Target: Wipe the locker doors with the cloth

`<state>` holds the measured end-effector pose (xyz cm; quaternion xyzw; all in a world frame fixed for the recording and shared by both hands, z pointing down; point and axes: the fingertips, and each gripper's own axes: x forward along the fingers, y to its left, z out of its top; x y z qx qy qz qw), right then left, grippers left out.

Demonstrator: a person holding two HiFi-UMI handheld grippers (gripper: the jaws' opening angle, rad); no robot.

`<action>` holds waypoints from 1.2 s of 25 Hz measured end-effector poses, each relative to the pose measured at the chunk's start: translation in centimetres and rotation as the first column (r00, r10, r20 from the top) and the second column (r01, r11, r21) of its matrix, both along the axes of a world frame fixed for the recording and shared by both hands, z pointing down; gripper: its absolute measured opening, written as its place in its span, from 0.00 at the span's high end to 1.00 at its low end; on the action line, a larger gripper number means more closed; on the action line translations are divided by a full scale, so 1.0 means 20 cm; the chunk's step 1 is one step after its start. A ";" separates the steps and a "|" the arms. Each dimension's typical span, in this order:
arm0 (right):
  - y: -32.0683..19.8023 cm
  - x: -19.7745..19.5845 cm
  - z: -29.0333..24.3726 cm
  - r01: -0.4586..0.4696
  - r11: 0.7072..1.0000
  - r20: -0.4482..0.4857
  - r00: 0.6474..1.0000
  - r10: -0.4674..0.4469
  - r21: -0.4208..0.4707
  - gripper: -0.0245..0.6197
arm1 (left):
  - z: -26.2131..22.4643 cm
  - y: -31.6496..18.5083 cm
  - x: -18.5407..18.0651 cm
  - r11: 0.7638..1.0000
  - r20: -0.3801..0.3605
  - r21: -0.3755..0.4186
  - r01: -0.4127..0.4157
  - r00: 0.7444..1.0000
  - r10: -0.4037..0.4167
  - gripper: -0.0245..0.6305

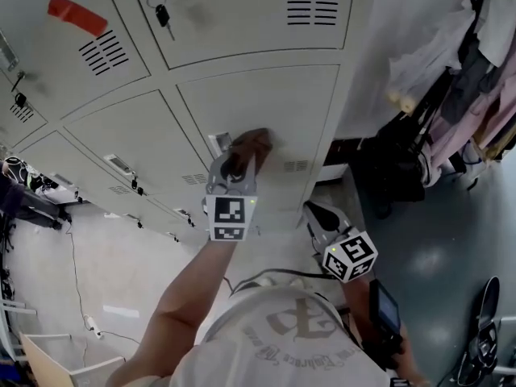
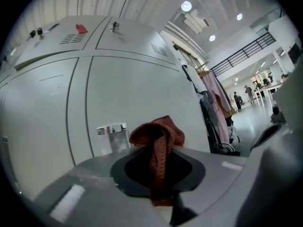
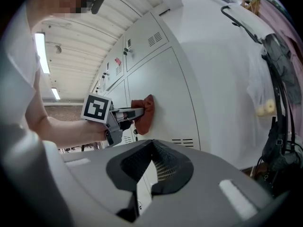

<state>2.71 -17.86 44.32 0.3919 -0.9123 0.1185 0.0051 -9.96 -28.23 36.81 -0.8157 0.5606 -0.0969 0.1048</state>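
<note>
A rust-red knitted cloth (image 1: 253, 143) is pressed flat against the pale grey locker door (image 1: 278, 103), just right of its metal latch (image 1: 218, 142). My left gripper (image 1: 235, 164) is shut on that cloth. In the left gripper view the cloth (image 2: 158, 135) bunches between the jaws of the left gripper (image 2: 159, 150), with the latch (image 2: 112, 135) to its left. My right gripper (image 1: 317, 215) hangs lower and to the right, off the door, its jaws together with nothing in them. The right gripper view shows the right gripper (image 3: 152, 144) and, beyond it, the cloth (image 3: 145, 112) on the door (image 3: 165, 84).
Keys (image 1: 160, 8) hang from the locker above, and red tape (image 1: 76, 14) marks the one at upper left. A vent (image 1: 296, 166) sits low on the door. Clothes and bags (image 1: 472, 95) hang on a rack to the right. A cable (image 1: 76, 280) runs over the floor.
</note>
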 end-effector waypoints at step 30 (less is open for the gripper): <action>0.19 -0.17 0.11 -0.083 0.995 -0.052 0.995 0.080 -0.046 0.95 | 0.10 0.09 -0.27 0.977 0.312 0.207 -0.059 0.950 -0.009 0.86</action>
